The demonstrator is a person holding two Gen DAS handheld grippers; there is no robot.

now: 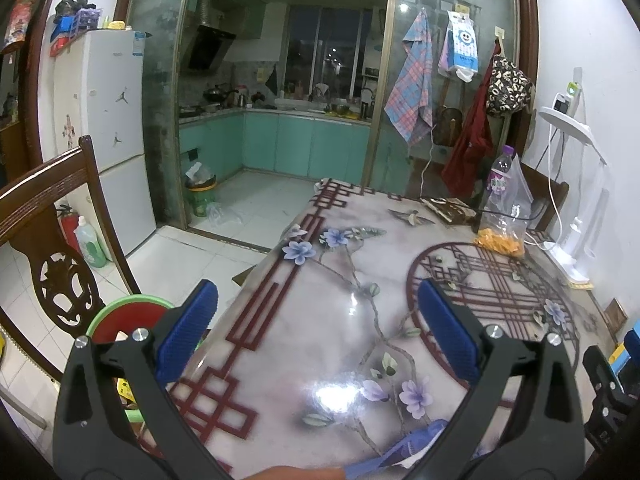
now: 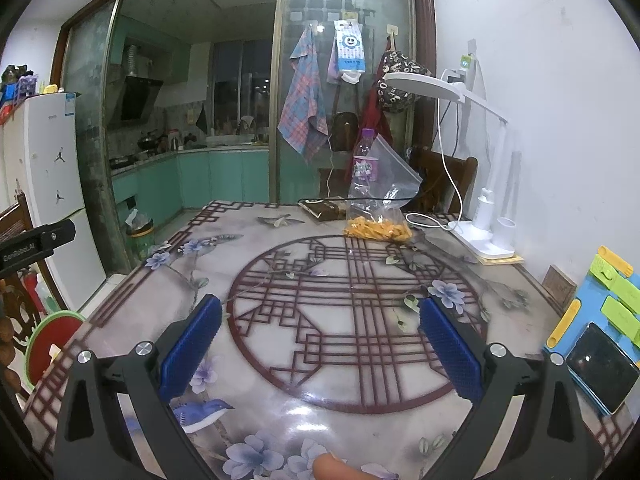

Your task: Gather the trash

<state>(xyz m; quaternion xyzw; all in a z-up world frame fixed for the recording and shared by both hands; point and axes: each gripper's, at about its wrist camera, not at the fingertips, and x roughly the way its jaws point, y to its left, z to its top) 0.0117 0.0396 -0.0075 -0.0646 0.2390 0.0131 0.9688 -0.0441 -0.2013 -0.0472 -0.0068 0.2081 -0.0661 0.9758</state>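
We find both grippers, left point(image 1: 318, 312) and right point(image 2: 320, 326), wide and empty above the table point(image 2: 280, 360); next, reach the far bag point(image 2: 380, 216) and bottle point(image 2: 365, 160).

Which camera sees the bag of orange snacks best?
The right wrist view: the clear plastic bag of orange snacks sits near the middle, whole, beside the purple-capped bottle. The left wrist view shows the same bag off to the right, more tilted.
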